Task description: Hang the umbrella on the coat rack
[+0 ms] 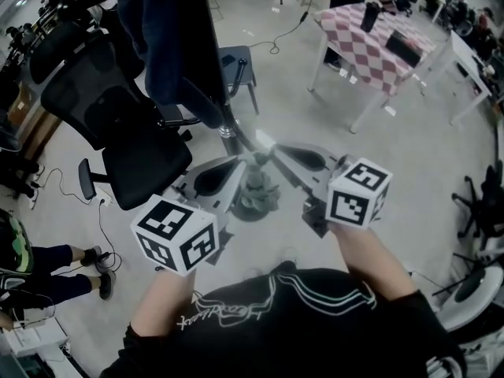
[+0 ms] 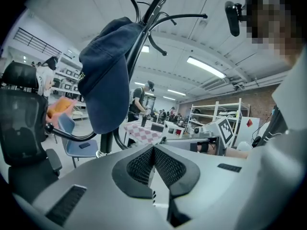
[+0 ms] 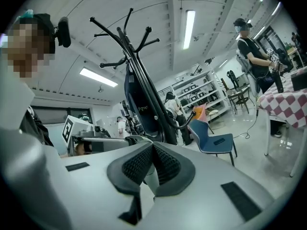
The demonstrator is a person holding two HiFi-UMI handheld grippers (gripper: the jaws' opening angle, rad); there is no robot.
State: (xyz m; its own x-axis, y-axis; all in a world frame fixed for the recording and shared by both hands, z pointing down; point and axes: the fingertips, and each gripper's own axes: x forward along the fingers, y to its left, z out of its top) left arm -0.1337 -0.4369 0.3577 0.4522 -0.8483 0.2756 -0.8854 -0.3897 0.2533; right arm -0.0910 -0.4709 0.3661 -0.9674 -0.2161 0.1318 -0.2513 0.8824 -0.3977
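Note:
The black coat rack stands on a dark round base on the floor, just beyond both grippers. A dark blue cloth item hangs from its upper hooks. In the right gripper view a second black rod runs alongside the pole; I cannot tell whether it is the umbrella. A curved black hook sticks out low on the rack. My left gripper and right gripper point at the rack, both shut with nothing between the pads.
A black office chair stands close on the left of the rack, a blue chair behind it. A table with a checked cloth is at the back right. Cables lie on the floor; a person's legs show at far left.

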